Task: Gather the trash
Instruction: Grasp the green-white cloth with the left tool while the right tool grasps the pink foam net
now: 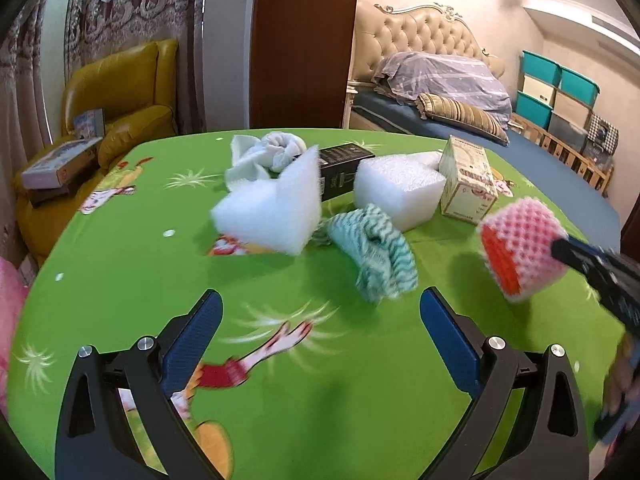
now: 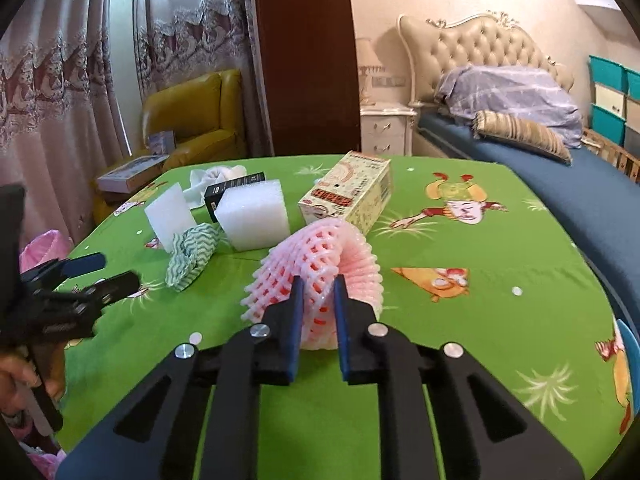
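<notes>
My right gripper (image 2: 318,280) is shut on a pink foam fruit net (image 2: 324,254) and holds it above the green tablecloth (image 2: 460,320). The net also shows at the right of the left wrist view (image 1: 520,248). My left gripper (image 1: 320,300) is open and empty, above the cloth in front of a green-and-white rag (image 1: 376,252). Behind the rag lie two white foam blocks (image 1: 276,208) (image 1: 400,188), a black box (image 1: 344,168), a white cloth (image 1: 268,156) and a cream carton (image 1: 468,180).
A pink-lined bin (image 2: 40,248) stands at the table's left side. A yellow armchair (image 1: 120,96) with boxes on it is behind the table, a bed (image 2: 540,148) to the right, and a dark wooden door (image 1: 304,40) at the back.
</notes>
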The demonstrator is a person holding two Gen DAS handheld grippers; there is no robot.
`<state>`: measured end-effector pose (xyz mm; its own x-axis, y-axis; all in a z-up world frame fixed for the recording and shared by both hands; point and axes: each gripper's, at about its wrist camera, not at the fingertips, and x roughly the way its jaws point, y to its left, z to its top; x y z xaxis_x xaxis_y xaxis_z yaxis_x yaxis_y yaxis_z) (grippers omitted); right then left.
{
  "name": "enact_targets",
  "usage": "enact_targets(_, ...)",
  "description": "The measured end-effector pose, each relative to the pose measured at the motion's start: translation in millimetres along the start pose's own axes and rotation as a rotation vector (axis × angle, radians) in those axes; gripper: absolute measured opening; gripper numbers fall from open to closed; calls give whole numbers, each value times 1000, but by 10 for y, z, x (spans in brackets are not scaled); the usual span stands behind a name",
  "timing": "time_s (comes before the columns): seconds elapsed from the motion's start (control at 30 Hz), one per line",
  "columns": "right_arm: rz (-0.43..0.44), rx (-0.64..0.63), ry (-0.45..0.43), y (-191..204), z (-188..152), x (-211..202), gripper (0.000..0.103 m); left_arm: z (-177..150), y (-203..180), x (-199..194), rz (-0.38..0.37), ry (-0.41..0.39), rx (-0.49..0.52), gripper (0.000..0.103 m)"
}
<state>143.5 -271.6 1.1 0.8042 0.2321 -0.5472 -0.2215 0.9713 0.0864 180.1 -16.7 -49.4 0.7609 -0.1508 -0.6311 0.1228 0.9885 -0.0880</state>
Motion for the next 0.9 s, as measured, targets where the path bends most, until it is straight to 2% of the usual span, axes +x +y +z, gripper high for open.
enact_targets(0.17,-8,13,-20,-33,-46,-123,15,143,-189,201,-4,12,11,81)
enact_targets(0.3,-10,18,-31,-42,-63,-187,15,234,-291,424,21,62,13,73)
enact_targets(0.47,-11,38,-41,-67,-61,-257,15,343,-410,607,68,75,46,71)
enact_targets(0.57,-10,44,-46,-76,-67,-307,15,375,-454,707,80,105,64,58)
enact_targets(0.63,-11,42,-47,-70,-80,-323,15,347,-480,677,82,106,90,43)
enact_targets(0.7,-9,44,-46,-69,-102,-329,15,311,-486,587,65,90,108,38)
enact_targets(0.73,-9,44,-45,-59,-103,-322,15,267,-471,488,41,76,107,37)
enact_targets(0.9,1,49,-34,17,-162,-276,15,54,-414,80,12,0,137,37)
